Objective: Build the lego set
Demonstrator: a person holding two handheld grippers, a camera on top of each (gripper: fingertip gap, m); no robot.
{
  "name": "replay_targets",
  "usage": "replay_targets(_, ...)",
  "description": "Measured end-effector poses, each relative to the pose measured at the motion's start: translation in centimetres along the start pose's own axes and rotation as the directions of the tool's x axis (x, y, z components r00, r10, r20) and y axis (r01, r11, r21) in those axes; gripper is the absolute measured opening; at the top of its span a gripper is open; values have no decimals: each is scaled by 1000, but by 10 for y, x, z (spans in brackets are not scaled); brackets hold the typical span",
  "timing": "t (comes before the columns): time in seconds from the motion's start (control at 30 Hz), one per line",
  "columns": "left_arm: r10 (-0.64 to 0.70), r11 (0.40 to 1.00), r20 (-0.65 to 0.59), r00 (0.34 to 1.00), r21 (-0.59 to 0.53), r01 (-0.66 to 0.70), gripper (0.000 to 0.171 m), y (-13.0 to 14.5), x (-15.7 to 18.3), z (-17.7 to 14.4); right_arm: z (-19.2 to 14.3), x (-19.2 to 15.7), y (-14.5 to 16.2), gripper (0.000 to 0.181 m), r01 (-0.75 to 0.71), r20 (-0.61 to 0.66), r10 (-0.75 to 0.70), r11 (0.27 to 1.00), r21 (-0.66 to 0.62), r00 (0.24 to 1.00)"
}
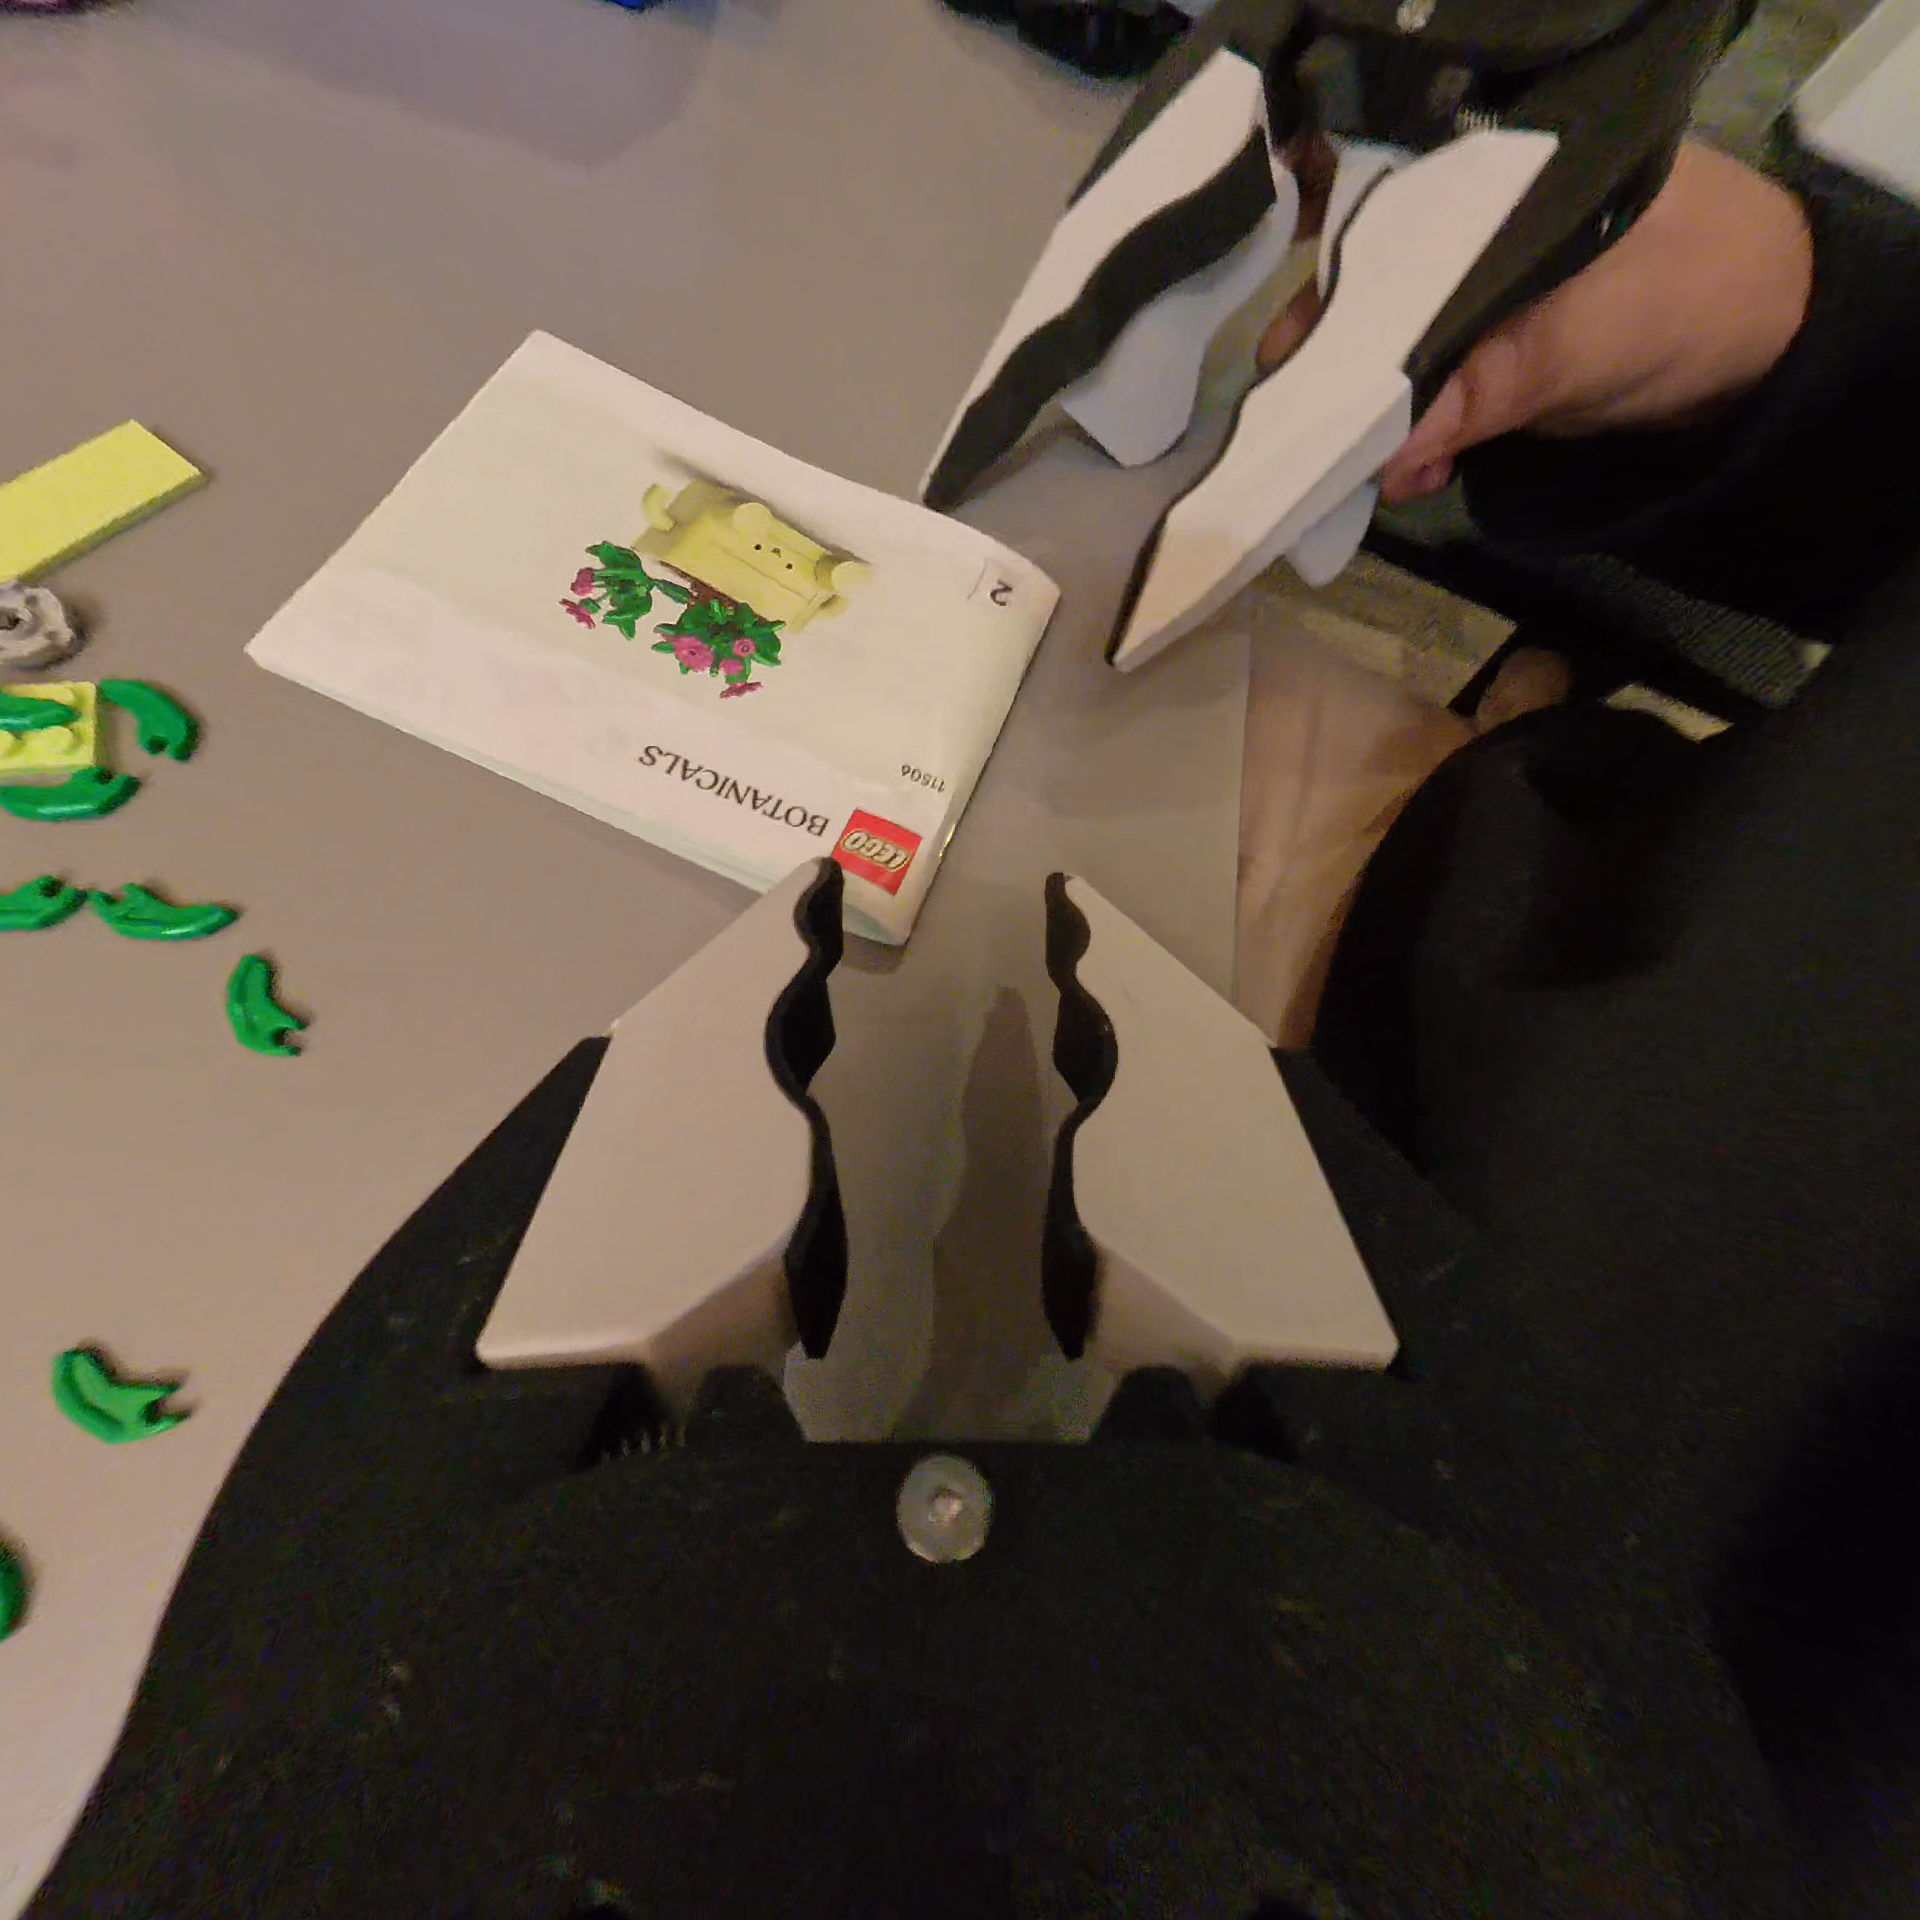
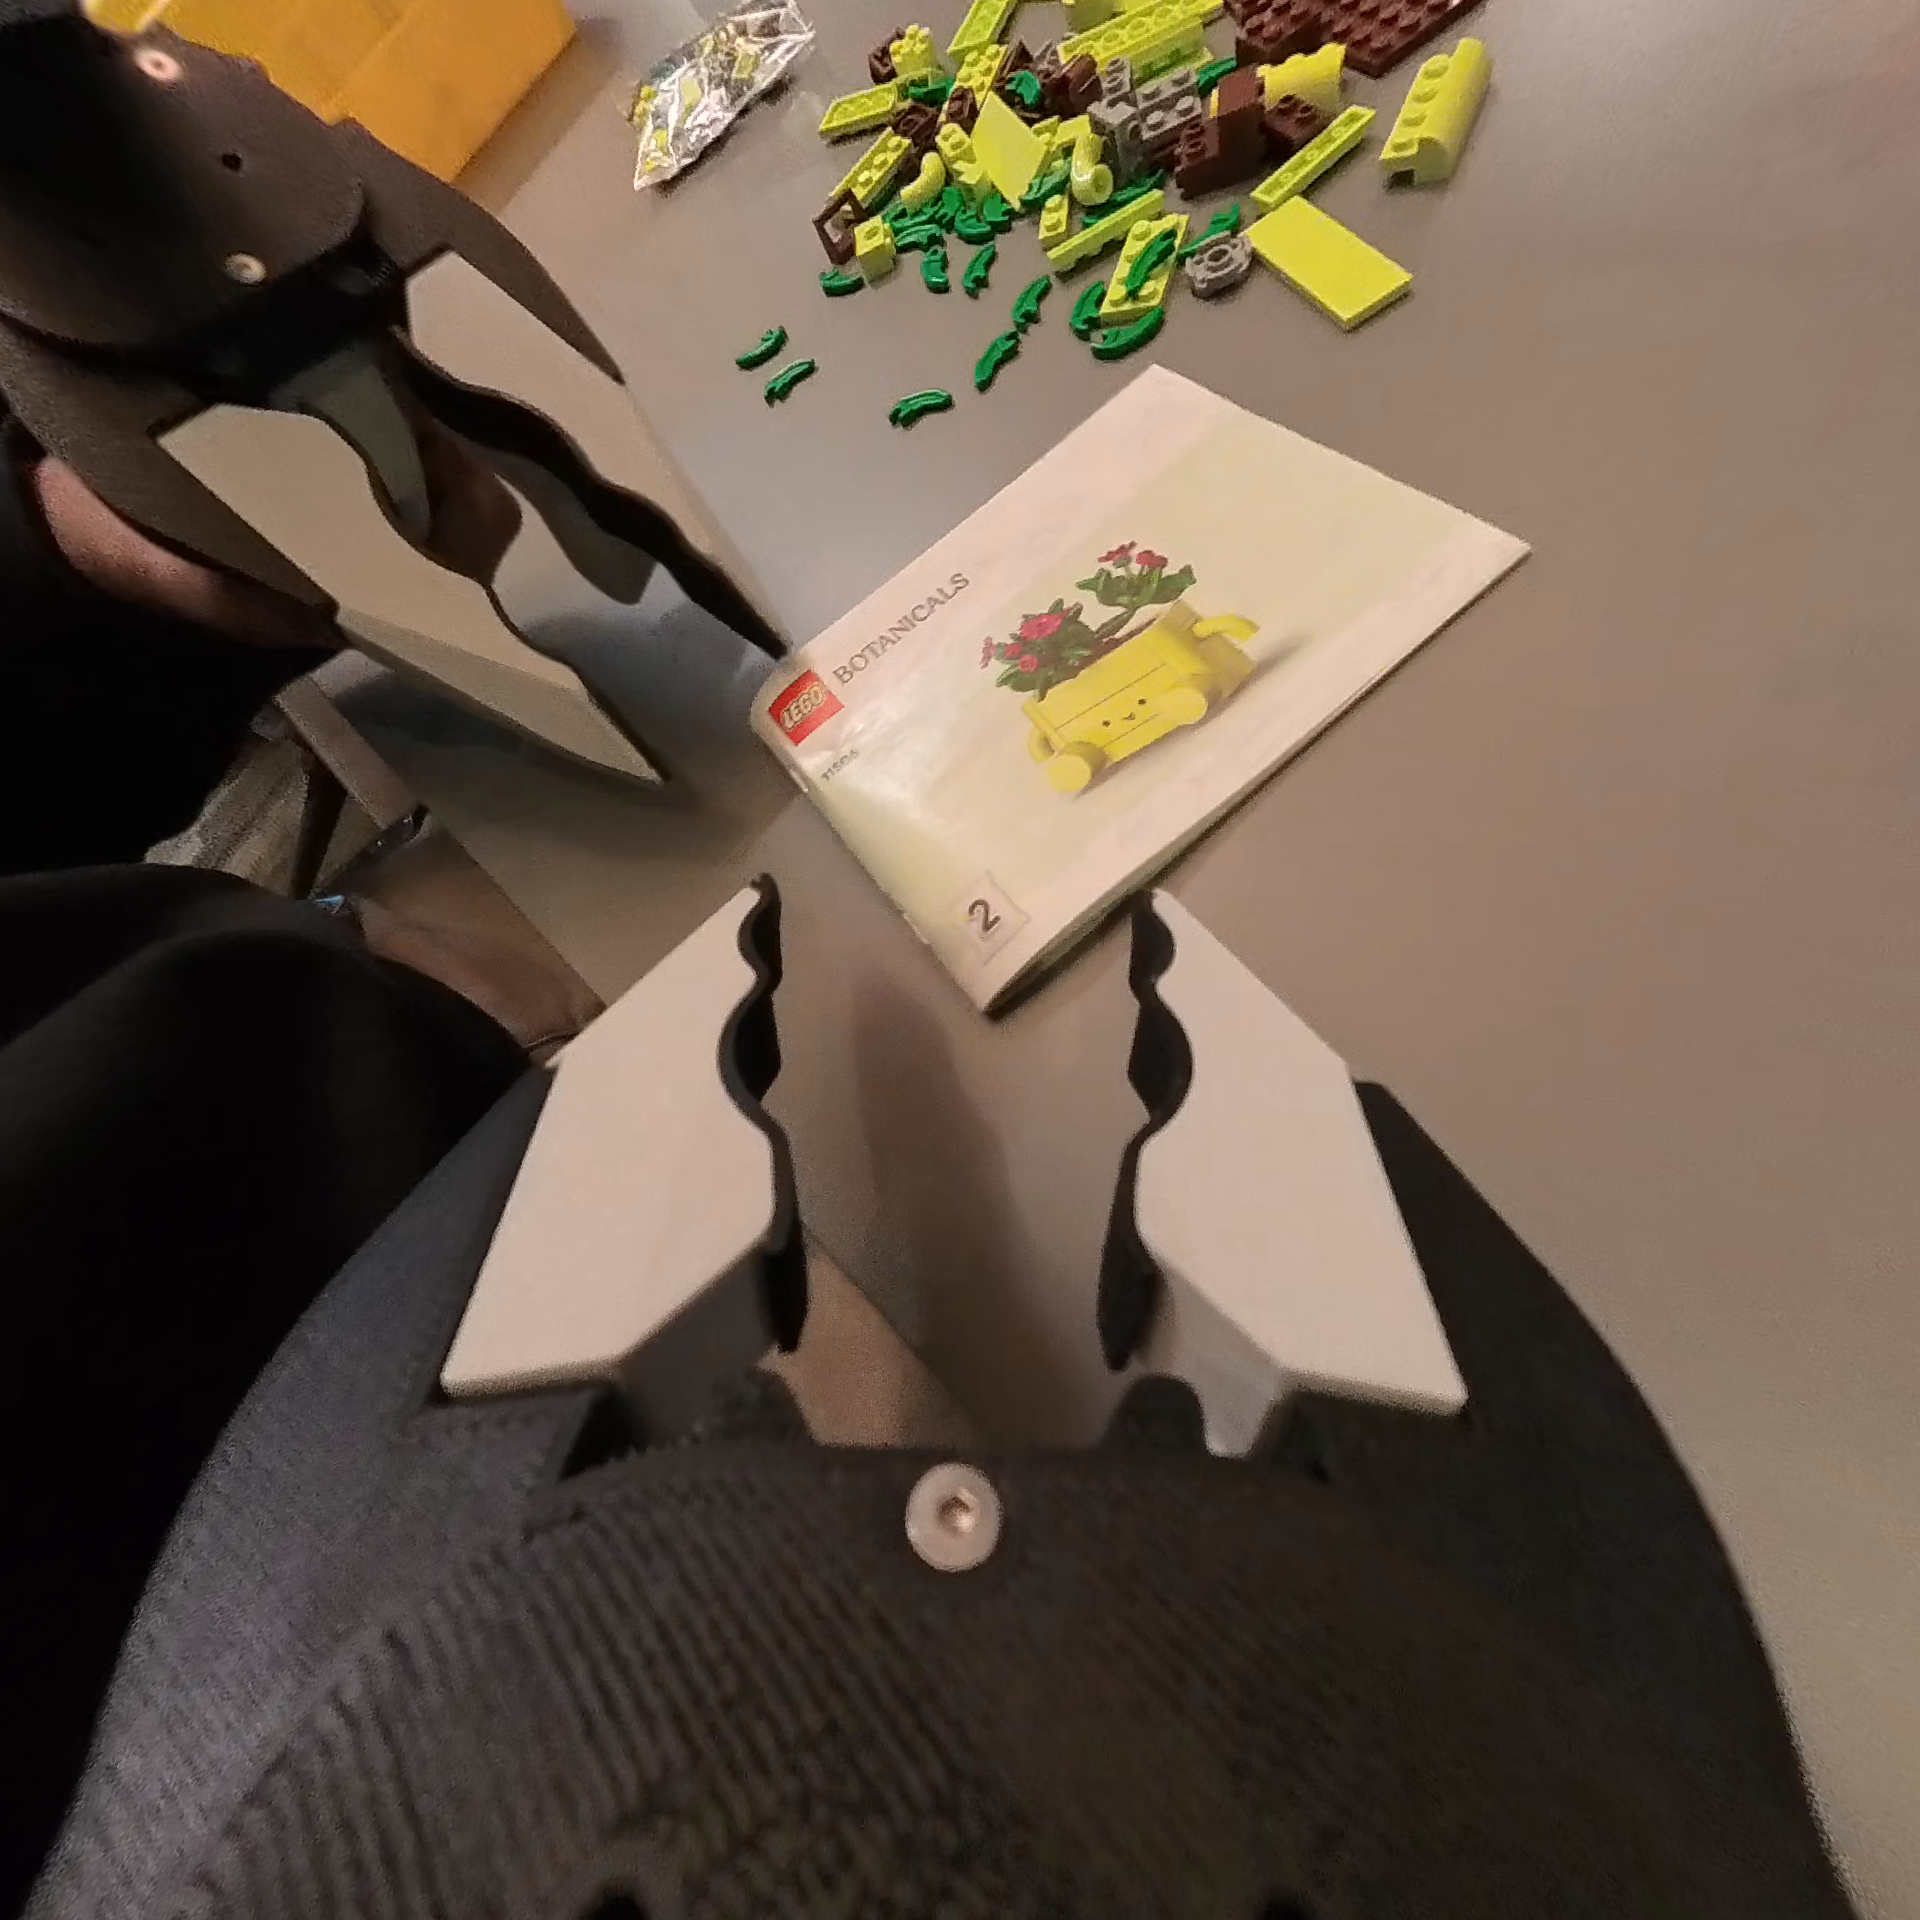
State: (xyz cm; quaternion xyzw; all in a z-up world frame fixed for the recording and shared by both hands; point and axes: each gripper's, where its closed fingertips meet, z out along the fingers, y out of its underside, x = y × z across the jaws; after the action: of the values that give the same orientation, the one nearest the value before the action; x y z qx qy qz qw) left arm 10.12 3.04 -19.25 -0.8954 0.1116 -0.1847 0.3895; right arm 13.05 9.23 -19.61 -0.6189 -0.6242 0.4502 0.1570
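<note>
Nothing looks built yet: both the left gripper (image 1: 940, 894) and right gripper (image 2: 951, 909) hang half-open and empty, the closed booklet (image 2: 1143, 675) just ahead of their fingers, loose bricks (image 2: 1091, 156) beyond.

Grey table (image 2: 1558, 935); yellow box (image 2: 416, 73) at far edge; person's dark sleeve (image 1: 1849, 416).

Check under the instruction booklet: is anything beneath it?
The closed instruction booklet lies flat on the grey table; only bare tabletop shows around its edges. Anything thin beneath it would be hidden. Loose bricks lie apart, beyond it.
</note>
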Motion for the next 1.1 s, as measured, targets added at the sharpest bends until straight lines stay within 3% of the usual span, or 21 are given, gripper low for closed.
replay_targets(0.07, -43, 999, -23, 999, 29, 43, 40, -1, 1, -1, -2, -8, 2, 65, -16, 30, 16, 1000, 8, 999)
replay_targets(0.17, -76, 996, 15, 997, 52, 75, 43, 1, -5, -2, -2, -38, -1, 61, -54, 170, 47, 998, 33, 984)
replay_targets(0.3, -173, 975, -8, 985, 137, 172, 53, -3, -9, -13, -4, -98, -17, 54, -126, 453, 65, 986, 105, 889)
replay_targets(0.37, -217, 953, -13, 976, 216, 214, 54, -11, -12, -25, -1, -115, -19, 52, -109, 501, 36, 987, 116, 865)
replay_targets(0.5, -283, 922, 78, 956, 296, 249, 56, -10, -23, -38, 9, -78, -14, 56, 92, 231, -113, 991, 98, 966)
replay_targets(0.6, -308, 924, 159, 938, 285, 256, 69, 0, -29, -33, 6, -36, -23, 63, 131, 37, -135, 987, 93, 990)
replay_targets(0.77, -275, 934, 206, 939, 290, 209, 74, -7, -25, -28, 4, -10, -40, 29, 281, -74, -272, 941, 186, 959)
replay_targets(0.87, -297, 934, 222, 929, 270, 234, 76, -5, -32, -20, 4, -14, -45, 46, 289, -56, -284, 937, 194, 957)
replay_targets(1.1, -335, 923, 161, 928, 255, 288, 74, -6, -29, -11, 18, 9, -20, 46, 410, -247, -402, 912, -19, 882)
